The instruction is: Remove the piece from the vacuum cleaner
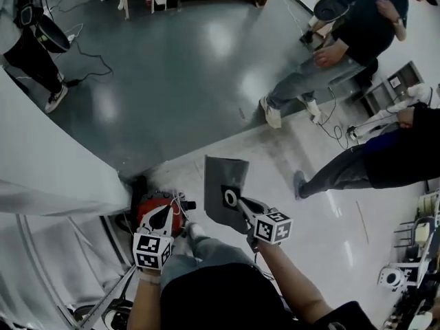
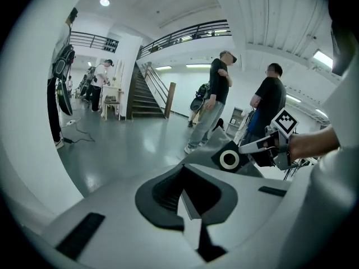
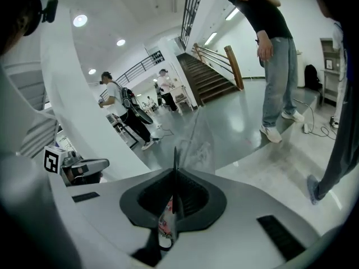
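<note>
Head view: right gripper clamped on the grey flat piece, held clear of the red vacuum cleaner beneath the left gripper. Left gripper view: jaws together, nothing made out between them. Right gripper view: piece edge-on between the closed jaws.

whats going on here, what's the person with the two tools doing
A person holds a tool in each hand above a red vacuum cleaner on the floor. The right tool is clamped on a flat grey piece with a white ring on a black patch, held beside the vacuum and apart from it. The left tool hovers over the vacuum, jaws together and empty. Other people stand nearby.
</note>
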Action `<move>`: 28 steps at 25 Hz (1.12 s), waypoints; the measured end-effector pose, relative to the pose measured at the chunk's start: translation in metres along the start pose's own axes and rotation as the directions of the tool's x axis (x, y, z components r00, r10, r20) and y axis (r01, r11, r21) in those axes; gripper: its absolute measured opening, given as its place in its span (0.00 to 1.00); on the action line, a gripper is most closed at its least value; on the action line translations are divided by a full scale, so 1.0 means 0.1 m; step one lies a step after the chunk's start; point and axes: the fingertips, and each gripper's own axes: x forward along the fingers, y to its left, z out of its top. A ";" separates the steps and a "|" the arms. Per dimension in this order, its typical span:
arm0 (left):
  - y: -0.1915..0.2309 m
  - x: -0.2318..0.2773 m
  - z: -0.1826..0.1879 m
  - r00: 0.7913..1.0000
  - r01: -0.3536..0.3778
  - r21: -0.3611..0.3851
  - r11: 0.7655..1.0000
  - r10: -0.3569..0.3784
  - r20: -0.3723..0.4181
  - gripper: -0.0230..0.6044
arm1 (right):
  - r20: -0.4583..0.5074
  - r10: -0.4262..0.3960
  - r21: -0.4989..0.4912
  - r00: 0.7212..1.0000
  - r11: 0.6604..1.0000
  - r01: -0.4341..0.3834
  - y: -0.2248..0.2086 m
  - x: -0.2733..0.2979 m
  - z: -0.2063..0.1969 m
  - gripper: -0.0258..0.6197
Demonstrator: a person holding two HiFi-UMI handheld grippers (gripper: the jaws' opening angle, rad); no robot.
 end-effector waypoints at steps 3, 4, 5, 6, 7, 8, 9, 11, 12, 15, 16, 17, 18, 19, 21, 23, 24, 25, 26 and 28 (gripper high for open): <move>-0.04 -0.14 0.24 0.999 0.002 0.019 1.000 -0.002 0.042 0.06 | 0.035 0.023 -0.036 0.999 0.999 -0.022 0.23 -0.16 0.20 0.11; -0.05 -0.19 0.31 0.998 0.003 0.026 1.000 -0.005 0.055 0.06 | 0.048 0.030 -0.049 0.998 0.998 -0.028 0.30 -0.22 0.26 0.11; -0.06 -0.23 0.40 0.998 0.003 0.036 0.999 -0.006 0.070 0.06 | 0.064 0.038 -0.060 0.997 0.998 -0.034 0.37 -0.27 0.34 0.11; -0.05 -0.27 0.49 0.996 0.002 0.049 0.999 -0.006 0.085 0.06 | 0.080 0.046 -0.071 0.996 0.997 -0.040 0.43 -0.32 0.43 0.11; -0.04 -0.29 0.59 0.995 -0.002 0.063 0.998 -0.004 0.099 0.06 | 0.096 0.055 -0.080 0.994 0.996 -0.047 0.49 -0.36 0.52 0.11; -0.03 -0.31 0.68 0.994 -0.007 0.077 0.997 -0.002 0.111 0.06 | 0.110 0.063 -0.090 0.992 0.994 -0.053 0.55 -0.40 0.59 0.11; -0.02 -0.34 0.77 0.992 -0.012 0.089 0.996 0.001 0.123 0.06 | 0.121 0.072 -0.101 0.990 0.993 -0.059 0.61 -0.44 0.66 0.11; 0.02 -0.40 0.95 0.989 -0.022 0.105 0.994 0.006 0.151 0.06 | 0.143 0.087 -0.123 0.986 0.990 -0.070 0.73 -0.51 0.77 0.11; 0.03 -0.43 1.05 0.986 -0.026 0.111 0.993 0.007 0.167 0.06 | 0.155 0.096 -0.134 0.983 0.988 -0.075 0.79 -0.54 0.83 0.11; 0.05 -0.54 1.30 0.976 -0.034 0.135 0.990 0.004 0.217 0.06 | 0.195 0.124 -0.170 0.973 0.981 -0.091 0.94 -0.63 1.02 0.11; 0.05 -0.56 1.38 0.972 -0.035 0.143 0.989 0.001 0.233 0.06 | 0.205 0.132 -0.183 0.970 0.979 -0.095 0.98 -0.66 1.08 0.11; 0.05 -0.58 1.45 0.969 -0.036 0.151 0.988 -0.002 0.246 0.06 | 0.214 0.139 -0.197 0.967 0.976 -0.097 1.02 -0.67 1.13 0.11; 0.06 -0.60 1.50 0.967 -0.037 0.159 0.987 -0.005 0.255 0.06 | 0.222 0.145 -0.213 0.964 0.972 -0.097 1.05 -0.68 1.18 0.11; 0.06 -0.60 1.56 0.965 -0.039 0.168 0.985 -0.007 0.263 0.06 | 0.228 0.149 -0.227 0.962 0.969 -0.096 1.08 -0.69 1.23 0.11; 0.08 -0.61 1.66 0.961 -0.043 0.182 0.982 -0.009 0.275 0.06 | 0.241 0.158 -0.245 0.958 0.965 -0.097 1.12 -0.70 1.32 0.11; 0.09 -0.62 1.73 0.958 -0.046 0.189 0.981 -0.010 0.285 0.06 | 0.251 0.170 -0.252 0.953 0.962 -0.105 1.17 -0.71 1.38 0.11; 0.09 -0.63 1.75 0.957 -0.048 0.191 0.980 -0.010 0.289 0.06 | 0.255 0.176 -0.255 0.951 0.961 -0.110 1.18 -0.71 1.40 0.11; 0.08 -0.63 1.76 0.956 -0.049 0.192 0.980 -0.009 0.292 0.06 | 0.258 0.182 -0.257 0.949 0.960 -0.114 1.19 -0.71 1.42 0.11; 0.07 -0.63 1.76 0.956 -0.050 0.192 0.980 -0.009 0.294 0.06 | 0.261 0.186 -0.260 0.947 0.959 -0.116 1.19 -0.72 1.43 0.11; 0.04 -0.63 1.77 0.955 -0.050 0.192 0.980 -0.009 0.296 0.06 | 0.265 0.191 -0.264 0.945 0.957 -0.119 1.19 -0.73 1.45 0.11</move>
